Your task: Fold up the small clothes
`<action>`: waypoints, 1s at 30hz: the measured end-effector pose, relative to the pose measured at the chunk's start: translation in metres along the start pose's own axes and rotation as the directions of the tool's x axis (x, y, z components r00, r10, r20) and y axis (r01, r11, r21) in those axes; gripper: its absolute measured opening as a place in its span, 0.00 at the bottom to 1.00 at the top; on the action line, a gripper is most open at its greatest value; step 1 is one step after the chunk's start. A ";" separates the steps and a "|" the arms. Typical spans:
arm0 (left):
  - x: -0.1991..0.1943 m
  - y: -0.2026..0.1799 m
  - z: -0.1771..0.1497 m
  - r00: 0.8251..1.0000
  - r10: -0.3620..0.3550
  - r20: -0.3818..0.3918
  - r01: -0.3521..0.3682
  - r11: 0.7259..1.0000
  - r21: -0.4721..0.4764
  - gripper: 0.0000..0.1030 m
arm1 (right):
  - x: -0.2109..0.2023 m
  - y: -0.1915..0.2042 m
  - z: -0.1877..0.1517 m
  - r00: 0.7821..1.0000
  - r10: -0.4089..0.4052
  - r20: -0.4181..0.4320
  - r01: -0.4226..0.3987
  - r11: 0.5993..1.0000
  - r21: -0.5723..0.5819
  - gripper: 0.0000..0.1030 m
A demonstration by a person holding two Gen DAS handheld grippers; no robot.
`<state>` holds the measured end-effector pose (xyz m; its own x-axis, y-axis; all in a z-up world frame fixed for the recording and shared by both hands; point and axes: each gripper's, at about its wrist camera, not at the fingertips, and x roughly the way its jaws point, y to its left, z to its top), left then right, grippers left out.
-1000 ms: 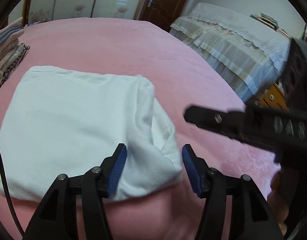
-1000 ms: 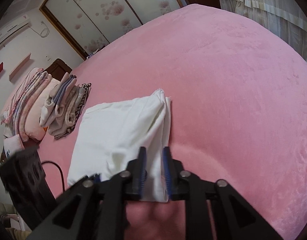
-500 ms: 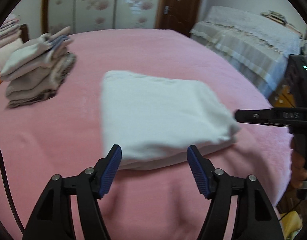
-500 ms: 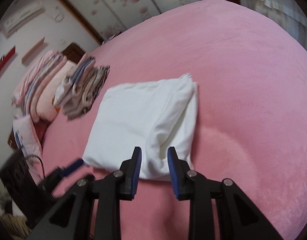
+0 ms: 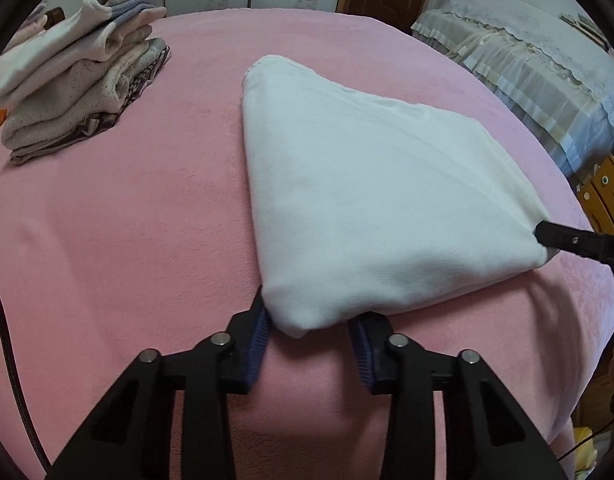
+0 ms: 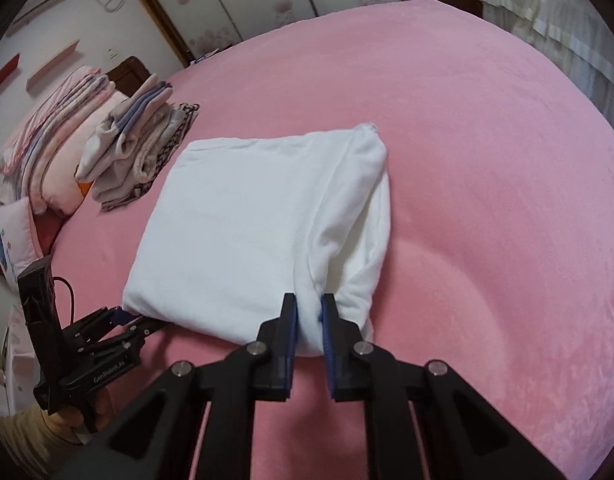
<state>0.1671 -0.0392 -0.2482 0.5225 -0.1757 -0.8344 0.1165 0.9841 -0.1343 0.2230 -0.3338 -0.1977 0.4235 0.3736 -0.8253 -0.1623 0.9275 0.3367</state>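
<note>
A: Where is the garment?

B: A folded white garment (image 5: 371,208) lies on the pink blanket (image 5: 119,240) that covers the bed, toward the near edge. It is a thick, several-layered bundle, roughly square in the right wrist view, with loose folds along its right side.

A: What is the left gripper (image 5: 311,334) doing?

B: Its jaws straddle the near left corner of the garment and are closing. The corner sits between the blue pads (image 5: 257,340), and the left pad looks to be touching the cloth, but the pads do not yet pinch it; the right pad is half hidden under the fabric.

A: And the right gripper (image 6: 307,316)?

B: Its jaws are also closing, and they are nearly together. A bunched fold at the garment's near right corner is squeezed between its pads (image 6: 291,320), so it grips the cloth there.

A: Anything else on the bed?

B: A stack of folded clothes (image 5: 83,88) stands well apart from the white garment, off to the far left. Beyond the blanket's right edge is a second bed with a lace cover (image 5: 527,64).
</note>
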 end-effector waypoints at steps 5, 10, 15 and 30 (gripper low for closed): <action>0.001 0.006 -0.002 0.999 -0.028 -0.026 0.028 1.000 0.001 0.30 | 0.022 -0.022 -0.013 0.999 0.038 -0.021 -0.035 0.995 0.095 0.11; -0.009 0.007 0.003 0.997 -0.035 -0.068 0.035 0.999 0.003 0.37 | 0.007 -0.019 -0.009 0.999 0.051 -0.005 -0.050 0.994 0.101 0.19; -0.047 0.002 0.011 0.999 -0.035 -0.034 0.037 0.996 0.081 0.56 | -0.024 -0.004 0.009 0.997 -0.017 0.075 0.015 1.000 0.017 0.30; 0.032 0.007 0.138 0.998 -0.024 0.052 0.024 1.000 -0.006 0.46 | 0.047 0.020 0.110 0.991 -0.097 0.089 0.103 0.992 -0.067 0.30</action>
<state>0.3011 -0.0422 -0.2022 0.5626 -0.2000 -0.8022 0.1236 0.9797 -0.1575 0.3374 -0.2985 -0.1794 0.5152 0.2797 -0.8101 -0.1770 0.9596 0.2188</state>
